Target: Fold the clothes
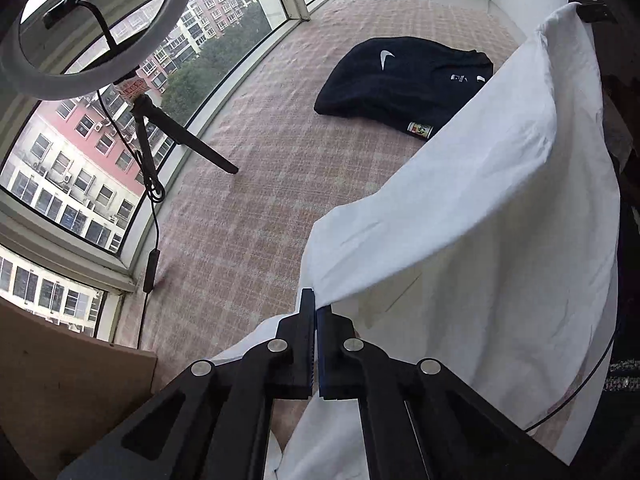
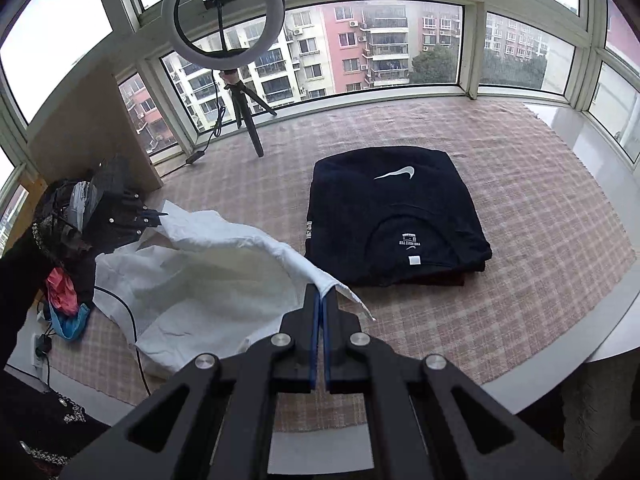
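In your left wrist view, the left gripper [image 1: 316, 308] is clamped on an edge of the one white garment [image 1: 480, 208], lifted off the mat [image 1: 248, 208], with one folded black shirt [image 1: 404, 84] beyond. Your right wrist view alone shows a clothes pile [image 2: 64, 300] at left; there the right gripper [image 2: 320, 300] pinches the garment's other edge, held low, beside the shirt.

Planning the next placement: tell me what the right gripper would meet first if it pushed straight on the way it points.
The right gripper, shut on the white garment, points toward the folded dark shirt on the checked mat. Going straight on, it would probably meet that shirt's near edge first, though depth is uncertain.
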The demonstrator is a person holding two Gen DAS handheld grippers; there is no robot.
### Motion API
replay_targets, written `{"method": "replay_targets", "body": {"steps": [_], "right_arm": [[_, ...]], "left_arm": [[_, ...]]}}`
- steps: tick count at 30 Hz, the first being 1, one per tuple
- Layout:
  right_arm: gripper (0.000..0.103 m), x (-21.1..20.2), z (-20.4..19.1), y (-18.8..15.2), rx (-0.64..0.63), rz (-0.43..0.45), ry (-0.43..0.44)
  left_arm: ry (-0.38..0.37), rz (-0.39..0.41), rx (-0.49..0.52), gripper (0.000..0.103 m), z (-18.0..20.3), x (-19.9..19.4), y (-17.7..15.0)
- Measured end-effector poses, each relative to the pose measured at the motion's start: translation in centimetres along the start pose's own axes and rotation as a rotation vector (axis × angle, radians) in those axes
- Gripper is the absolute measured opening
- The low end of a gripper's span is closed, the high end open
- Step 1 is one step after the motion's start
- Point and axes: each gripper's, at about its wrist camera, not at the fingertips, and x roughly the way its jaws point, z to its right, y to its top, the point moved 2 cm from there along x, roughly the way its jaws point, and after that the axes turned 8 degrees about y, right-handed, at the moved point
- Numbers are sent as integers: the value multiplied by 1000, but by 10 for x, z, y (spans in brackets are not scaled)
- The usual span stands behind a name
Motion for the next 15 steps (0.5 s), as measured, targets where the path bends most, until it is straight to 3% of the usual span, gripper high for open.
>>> {"method": "replay_targets", "body": {"steps": [5, 9, 12, 15], "right_arm": [[2, 1, -42, 47, -126, 38, 10], [2, 25, -72, 63, -181, 30, 28], [2, 43, -96, 75, -222, 23, 41], [2, 61, -119, 87, -264, 17, 54]], "left_arm": [[192, 106, -166, 0, -33, -115, -53], [243, 151, -236, 0, -4, -181, -117], [123, 116, -295, 0, 44, -170, -156], [-73, 31, -345, 4, 112, -120, -174]]}}
